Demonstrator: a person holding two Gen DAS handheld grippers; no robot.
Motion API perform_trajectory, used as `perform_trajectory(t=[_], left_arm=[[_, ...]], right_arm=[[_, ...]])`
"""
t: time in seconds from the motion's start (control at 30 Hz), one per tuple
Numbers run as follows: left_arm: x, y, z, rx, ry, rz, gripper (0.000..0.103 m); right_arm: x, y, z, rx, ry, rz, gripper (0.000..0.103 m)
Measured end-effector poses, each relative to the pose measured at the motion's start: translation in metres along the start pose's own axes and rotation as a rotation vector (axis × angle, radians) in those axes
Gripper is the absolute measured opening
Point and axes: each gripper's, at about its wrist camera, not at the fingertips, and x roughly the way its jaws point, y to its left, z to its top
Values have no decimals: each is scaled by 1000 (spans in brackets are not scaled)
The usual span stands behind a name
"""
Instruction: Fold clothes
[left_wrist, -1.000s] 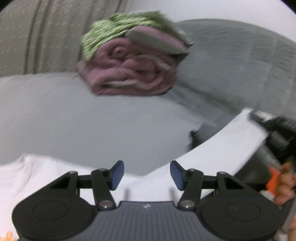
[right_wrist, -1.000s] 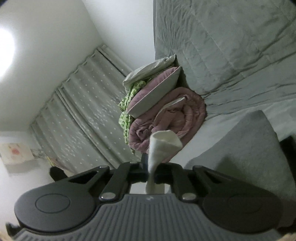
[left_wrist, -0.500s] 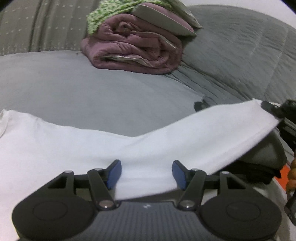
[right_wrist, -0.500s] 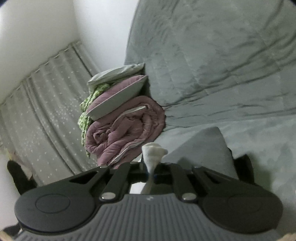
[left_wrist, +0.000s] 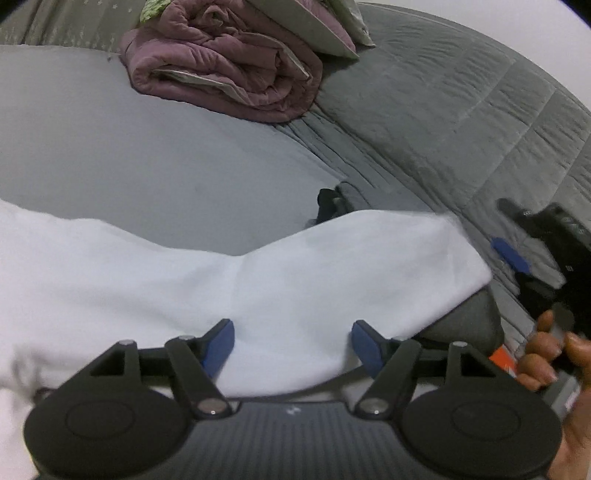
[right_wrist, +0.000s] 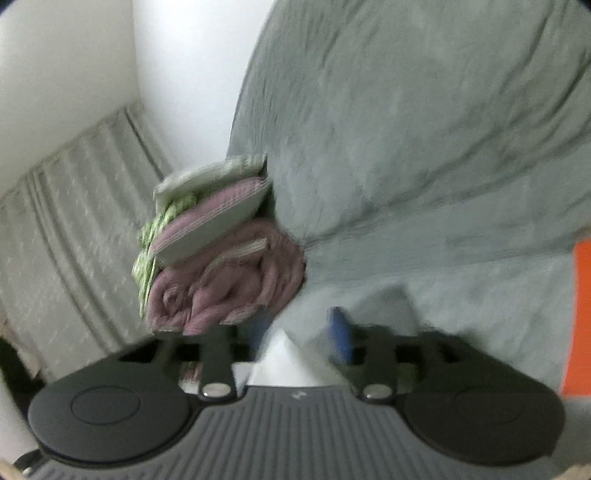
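A white garment (left_wrist: 184, 273) lies spread on the grey bed, one part draped over a small grey cushion (left_wrist: 469, 325) at the right. My left gripper (left_wrist: 291, 341) is open just above the garment, blue pads apart, holding nothing. My right gripper (right_wrist: 301, 338) has its jaws apart in its own blurred view, with white cloth (right_wrist: 284, 358) lying loose between the fingers. The right gripper also shows in the left wrist view (left_wrist: 517, 243), beyond the garment's edge, held by a hand (left_wrist: 546, 350).
A rolled mauve quilt (left_wrist: 229, 74) with pillows stacked on it sits at the back of the bed. A grey quilted cover (left_wrist: 461, 110) lies at the right. A dark object (left_wrist: 328, 203) lies behind the garment. Curtains (right_wrist: 62, 229) hang behind.
My right gripper has opened and let go of the white garment's end, which dropped onto the cushion. My left gripper has moved lower and closer over the garment.
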Motion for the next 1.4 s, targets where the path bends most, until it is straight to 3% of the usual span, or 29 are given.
perform_trajectory(t=[0.17,0.27,0.4,0.57,0.77,1.03,1.17,1.27,1.4], left_arm=[[-3,-13,2,-23,-23,-33,71],[-14,-15,5,-17,-46,2,71],[-38,-10,9,-21,-97,81,72],[-77,3,9,37,-164,248,73],[-126,29,3,92,-218,398,78],[-159,66,-32,127,-180,516,78],[-172,78,-49,107,-154,529,78],[-187,81,-45,83,-193,516,82],[-202,88,-46,18,-295,589,83]], right_arm=[[-2,-5,4,61,8,67,50],[3,-2,1,53,35,80,50],[5,4,1,60,62,120,52],[7,11,-1,54,89,150,56],[10,24,-8,48,139,196,60],[15,55,-28,-14,253,285,61],[16,73,-41,-66,309,325,63],[16,86,-52,-112,344,345,67],[17,98,-68,-166,408,351,67]])
